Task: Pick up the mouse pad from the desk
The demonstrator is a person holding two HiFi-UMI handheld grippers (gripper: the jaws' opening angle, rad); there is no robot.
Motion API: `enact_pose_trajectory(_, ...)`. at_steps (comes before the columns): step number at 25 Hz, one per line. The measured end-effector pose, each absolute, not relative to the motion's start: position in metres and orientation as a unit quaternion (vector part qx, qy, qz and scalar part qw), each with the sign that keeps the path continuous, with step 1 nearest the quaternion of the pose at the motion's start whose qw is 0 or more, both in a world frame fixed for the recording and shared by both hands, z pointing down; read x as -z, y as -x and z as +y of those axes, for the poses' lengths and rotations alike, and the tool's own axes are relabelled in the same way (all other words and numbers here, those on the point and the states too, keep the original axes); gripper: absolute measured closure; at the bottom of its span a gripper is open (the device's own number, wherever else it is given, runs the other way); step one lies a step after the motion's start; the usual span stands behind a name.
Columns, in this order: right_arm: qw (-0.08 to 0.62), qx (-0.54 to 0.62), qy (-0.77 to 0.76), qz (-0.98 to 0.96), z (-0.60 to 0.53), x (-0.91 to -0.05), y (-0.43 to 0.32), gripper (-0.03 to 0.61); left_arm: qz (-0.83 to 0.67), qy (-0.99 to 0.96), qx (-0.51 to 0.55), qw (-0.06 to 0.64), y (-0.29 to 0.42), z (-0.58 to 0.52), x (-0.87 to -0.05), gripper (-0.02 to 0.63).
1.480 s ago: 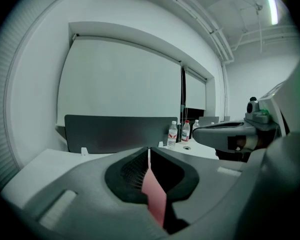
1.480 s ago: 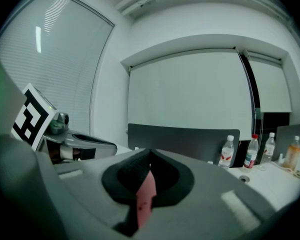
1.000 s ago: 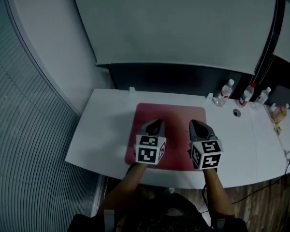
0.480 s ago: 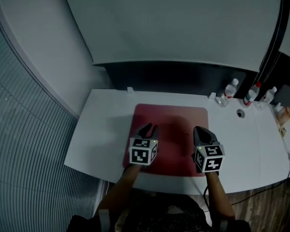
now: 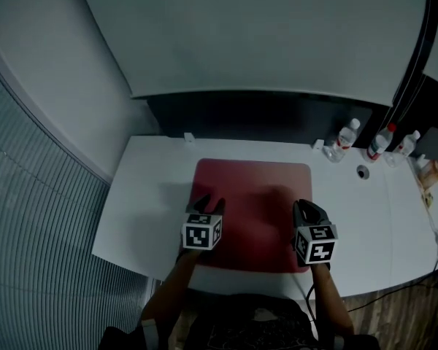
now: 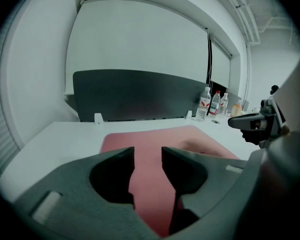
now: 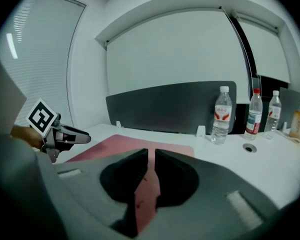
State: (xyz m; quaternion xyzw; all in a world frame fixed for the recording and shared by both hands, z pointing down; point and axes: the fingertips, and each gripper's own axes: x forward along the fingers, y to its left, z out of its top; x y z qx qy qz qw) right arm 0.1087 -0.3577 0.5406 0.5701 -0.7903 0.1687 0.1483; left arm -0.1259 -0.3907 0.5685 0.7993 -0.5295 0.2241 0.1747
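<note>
Bench (image 5: 142, 195) fills the lower half of my head view, white, with the red mouse pad (image 5: 255, 188) lying flat in the middle of it, near edge close to the bench's front edge. Compared with half a second back, both of my arms sit lower and nearer to me, and they have spread apart. The left hand-held gripper (image 5: 209, 204) now hangs over the pad's near left corner, and the right hand-held gripper (image 5: 307, 207) over its near right side. As far as I can judge, neither touches the pad. The left jaws have just been opening and stand a moderate way apart, with only pad surface showing through the gap. The right jaws have just begun to part and show a narrow slit with nothing in it. I read this as the approach to a pinch on both sides at the near edge. The pad is thin and flat, so I expect each lower jaw must slip under the edge before closing.
</note>
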Motion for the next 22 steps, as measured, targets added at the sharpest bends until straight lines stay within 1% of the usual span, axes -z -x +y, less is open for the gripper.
enact_pose_trajectory(3,0.145,-0.191,-0.572,-0.784,-0.359,-0.555,-0.117,0.54,-0.531,-0.793,-0.236,0.183,0.136,-0.395,-0.579,0.438)
enact_pose_trajectory(10,0.168,-0.237,-0.573,-0.767,-0.354,-0.589,-0.133,0.48,-0.54,-0.773,-0.256,0.213,0.165,-0.396,-0.605,0.377)
enact_pose_trajectory(15,0.18,-0.255,-0.576,-0.756,-0.355,-0.608,-0.144,0.445,-0.535,-0.765,-0.274,0.231,0.176,-0.397,-0.623,0.322)
enact_pose_trajectory(22,0.199,-0.278,-0.574,-0.744,-0.358,-0.629,-0.151,0.403,-0.535,-0.755,-0.279,0.258,0.188,-0.398,-0.643,0.282)
